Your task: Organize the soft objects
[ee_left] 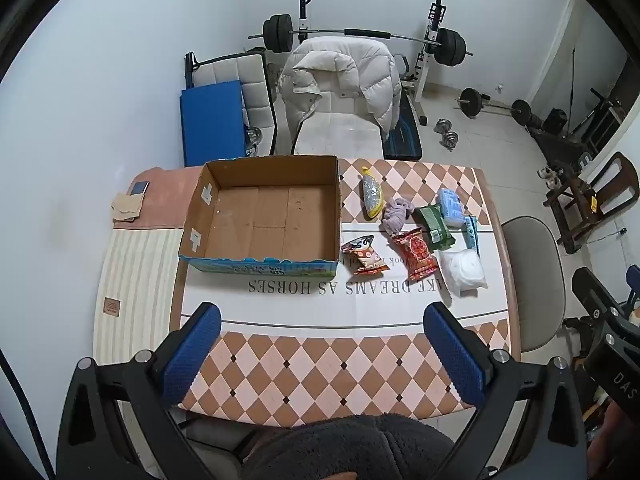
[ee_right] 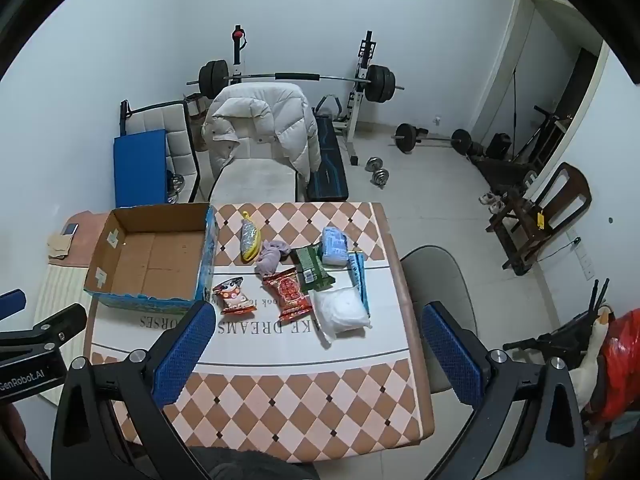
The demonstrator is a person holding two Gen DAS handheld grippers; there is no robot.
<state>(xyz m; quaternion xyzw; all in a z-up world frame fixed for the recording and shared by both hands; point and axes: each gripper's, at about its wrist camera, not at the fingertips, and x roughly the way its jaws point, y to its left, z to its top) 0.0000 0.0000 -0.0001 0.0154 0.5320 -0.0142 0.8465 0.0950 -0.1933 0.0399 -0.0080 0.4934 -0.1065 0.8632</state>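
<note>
task not started, looks like. cardboard box [ee_left: 260, 216] on counter [ee_left: 320, 364] sits bare inside. soft packets [ee_left: 416, 256] lie in bunch just beside box. left tongs [ee_left: 320, 354] and right tongs [ee_right: 316, 354] wide open, holding nothing.

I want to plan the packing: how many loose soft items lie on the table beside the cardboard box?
8, all right of the open cardboard box: yellow mesh pouch, purple cloth, white-red snack packet, red snack packet, green packet, blue tissue pack, white bag, thin blue packet.
</note>
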